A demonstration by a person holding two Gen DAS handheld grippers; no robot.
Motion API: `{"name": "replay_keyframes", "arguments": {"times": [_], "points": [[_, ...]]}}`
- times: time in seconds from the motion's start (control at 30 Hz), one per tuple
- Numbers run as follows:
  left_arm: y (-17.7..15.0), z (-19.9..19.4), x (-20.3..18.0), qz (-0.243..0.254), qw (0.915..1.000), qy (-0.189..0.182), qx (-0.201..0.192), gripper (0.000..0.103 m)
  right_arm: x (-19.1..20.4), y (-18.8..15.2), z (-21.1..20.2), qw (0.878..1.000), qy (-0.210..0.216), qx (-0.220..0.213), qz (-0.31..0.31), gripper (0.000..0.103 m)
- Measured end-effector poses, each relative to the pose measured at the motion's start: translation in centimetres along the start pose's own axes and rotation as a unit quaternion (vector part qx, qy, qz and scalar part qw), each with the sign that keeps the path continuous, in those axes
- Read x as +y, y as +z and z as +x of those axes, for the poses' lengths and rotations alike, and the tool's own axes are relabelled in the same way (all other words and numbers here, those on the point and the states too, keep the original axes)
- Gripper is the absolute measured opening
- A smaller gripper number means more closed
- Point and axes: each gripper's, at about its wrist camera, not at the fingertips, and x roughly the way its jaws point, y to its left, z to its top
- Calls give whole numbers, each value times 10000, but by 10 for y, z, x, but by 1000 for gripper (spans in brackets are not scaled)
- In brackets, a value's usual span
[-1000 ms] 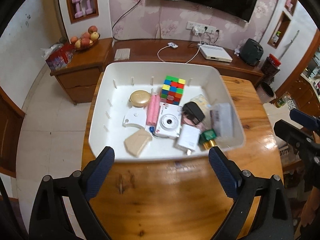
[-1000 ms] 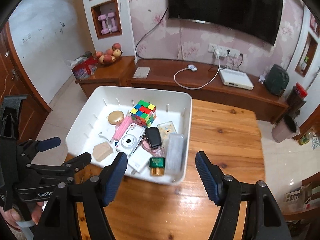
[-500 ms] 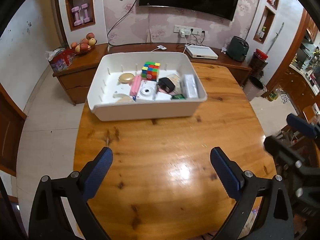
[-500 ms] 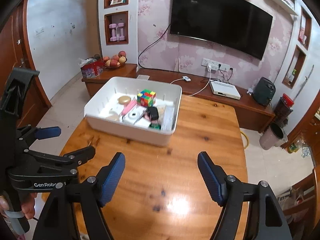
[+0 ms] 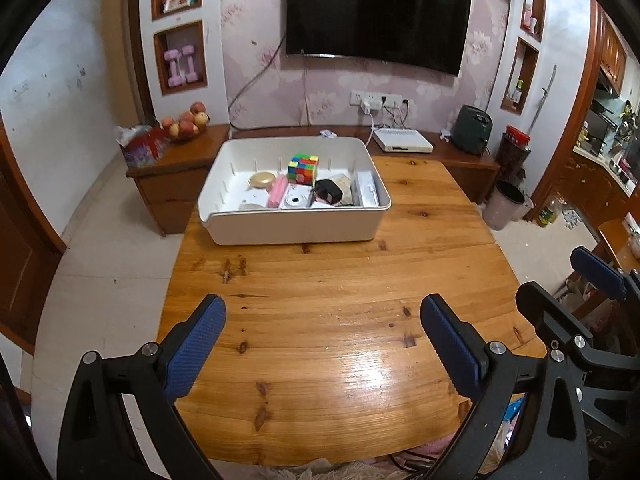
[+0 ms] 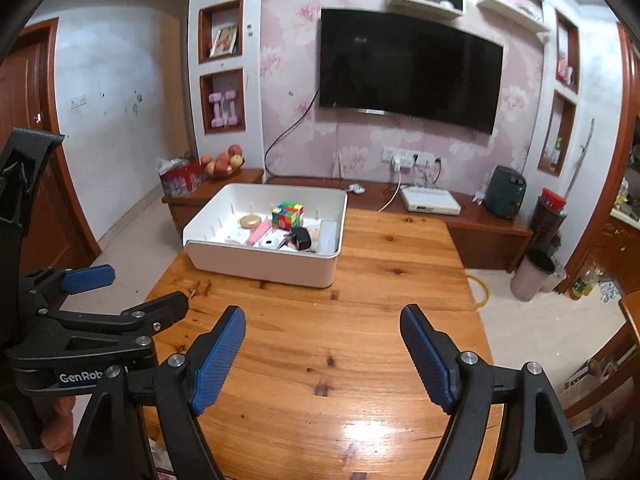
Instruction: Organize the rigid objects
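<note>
Cube (image 5: 303,168) of many colours sits in my white bin (image 5: 294,229), toward its far wall, and the bin stands at the far end of the wooden table (image 5: 332,328), nearer the left edge. Beside the cube lie a round gold case (image 5: 262,179), a pink tube (image 5: 277,191), a white camera (image 5: 296,201) and a black lump (image 5: 329,192) that I cannot name; a pale flat box (image 5: 367,187) leans along the bin's right wall. My left gripper (image 5: 322,338) hangs over the bare near part of the table, well apart from the bin, its blue pads (image 5: 195,350) spread wide with nothing between them. My right gripper (image 6: 322,350) is likewise over bare wood, its jaws released; they have just been opening further, and nothing lies between them. From the right wrist view the left tool shows at the left edge, with a bit of my hand (image 6: 54,428) under it. A dark television (image 6: 410,72) hangs on the flowered wall behind, above a low wooden cabinet (image 6: 472,220)
</note>
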Motion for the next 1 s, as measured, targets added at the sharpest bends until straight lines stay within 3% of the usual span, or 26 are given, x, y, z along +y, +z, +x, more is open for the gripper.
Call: {"name": "replay_keyframes", "arguments": {"times": [0.43, 1.0], "points": [[-15, -4, -4, -163, 9996, 122, 207, 98, -6, -10, -20, 9998, -72, -148, 61, 81], [-10, 8, -6, -191, 9989, 131, 409, 98, -18, -10, 1, 9996, -8, 178, 217, 81]]}}
